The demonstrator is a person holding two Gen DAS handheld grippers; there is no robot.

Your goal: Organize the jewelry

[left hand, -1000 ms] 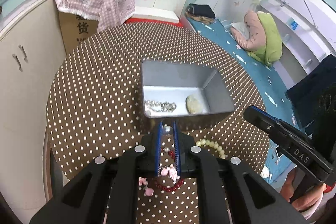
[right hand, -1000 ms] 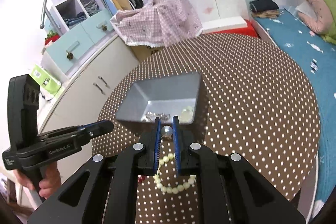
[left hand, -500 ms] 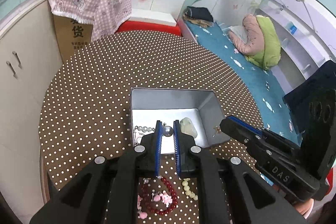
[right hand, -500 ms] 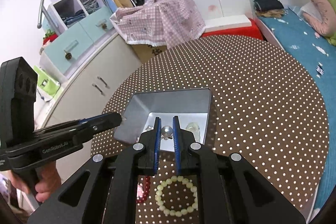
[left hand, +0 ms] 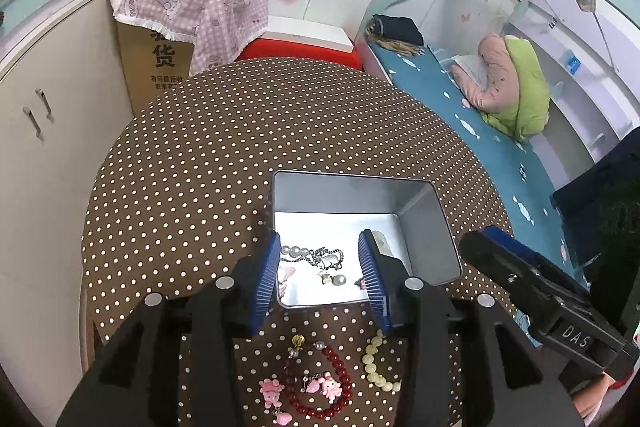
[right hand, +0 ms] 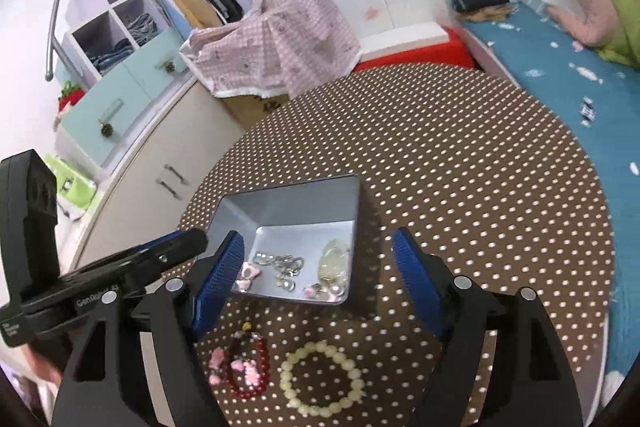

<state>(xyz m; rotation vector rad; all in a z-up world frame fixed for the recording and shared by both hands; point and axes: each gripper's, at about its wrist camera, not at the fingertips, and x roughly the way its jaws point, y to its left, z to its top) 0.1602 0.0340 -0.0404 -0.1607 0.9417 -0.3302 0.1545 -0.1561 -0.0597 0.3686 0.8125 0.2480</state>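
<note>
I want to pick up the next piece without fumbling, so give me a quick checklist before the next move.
1. Left gripper empty: ok, jaws have just been opening, nothing pinched between them.
2. Right gripper empty: ok, jaws have just been opening wide.
3. Pearl earrings dropped inside the tin: ok.
4. Red bracelet still on the table: ok, lies flat.
5. Cream bracelet reachable: ok, beside the red one, apart from it.
6. Pink charms free of the red bracelet: cannot tell.

You can read "DAS" on the right gripper [left hand: 576,331] body. Cardboard box [left hand: 156,67] shows the char. "货"; smaller print below is illegible. Left gripper [right hand: 96,297] label is blurred, approx. "GenRobot".
</note>
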